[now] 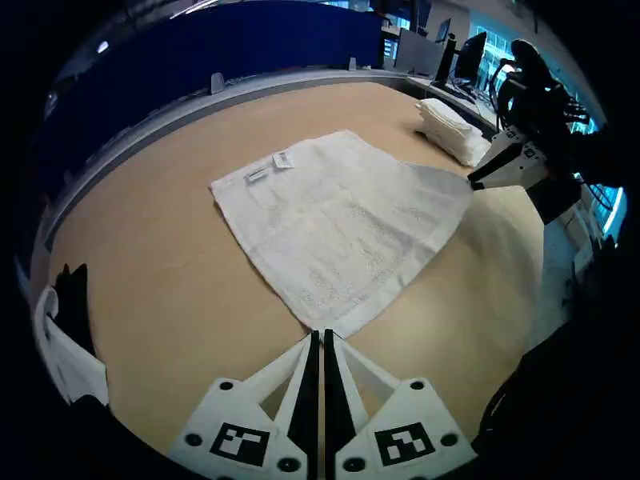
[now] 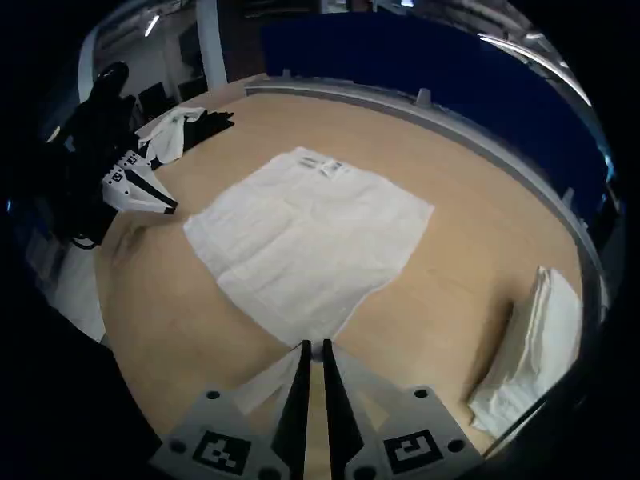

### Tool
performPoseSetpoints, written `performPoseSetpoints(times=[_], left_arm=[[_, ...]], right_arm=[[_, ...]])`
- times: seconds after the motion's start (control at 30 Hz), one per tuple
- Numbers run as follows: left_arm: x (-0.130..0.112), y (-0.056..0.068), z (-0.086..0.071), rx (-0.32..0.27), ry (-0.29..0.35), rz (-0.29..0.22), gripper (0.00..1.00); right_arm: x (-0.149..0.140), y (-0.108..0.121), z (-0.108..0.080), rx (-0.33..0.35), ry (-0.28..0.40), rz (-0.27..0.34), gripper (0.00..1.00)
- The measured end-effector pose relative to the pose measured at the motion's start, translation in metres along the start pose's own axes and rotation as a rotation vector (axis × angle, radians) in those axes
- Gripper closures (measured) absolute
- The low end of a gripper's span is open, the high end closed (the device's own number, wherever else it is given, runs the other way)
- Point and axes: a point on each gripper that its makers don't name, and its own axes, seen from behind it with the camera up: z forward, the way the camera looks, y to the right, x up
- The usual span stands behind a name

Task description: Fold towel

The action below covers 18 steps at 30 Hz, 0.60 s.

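Left gripper view: left tongs [image 1: 320, 336] are pressing together on the white towel's [image 1: 336, 216] corner on the desk [image 1: 160, 264]; right tongs [image 1: 474, 183], nearly closed, are touching another corner, grip unclear.

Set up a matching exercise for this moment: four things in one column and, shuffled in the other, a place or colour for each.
Things:
1. towel
2. stack of folded towels
3. partition
4. tags

Place or colour:
A. blue, standing behind the table
B. spread flat in the middle of the table
C. on the towel, near one of its corners
D. piled near the table's edge

Pairs: 1-B, 2-D, 3-A, 4-C.
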Motion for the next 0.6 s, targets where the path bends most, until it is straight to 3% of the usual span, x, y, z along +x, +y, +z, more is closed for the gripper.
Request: performPoseSetpoints(times=[0.27, 0.4, 0.47, 0.6], left_arm=[[-0.008, 0.006, 0.002, -0.007, -0.012, 0.005, 0.96], [-0.011, 0.007, 0.007, 0.003, -0.028, 0.022, 0.84], [-0.016, 0.009, 0.011, -0.006, -0.048, 0.033, 0.69], [-0.022, 0.015, 0.017, -0.031, -0.071, 0.024, 0.51]], right_arm=[[-0.006, 0.000, -0.002, -0.001, -0.010, -0.013, 0.89], [-0.005, 0.000, -0.001, 0.000, -0.008, -0.011, 0.90], [-0.004, 0.000, -0.001, 0.001, -0.008, -0.015, 0.90], [-0.004, -0.001, 0.000, 0.003, -0.008, -0.024, 0.90]])
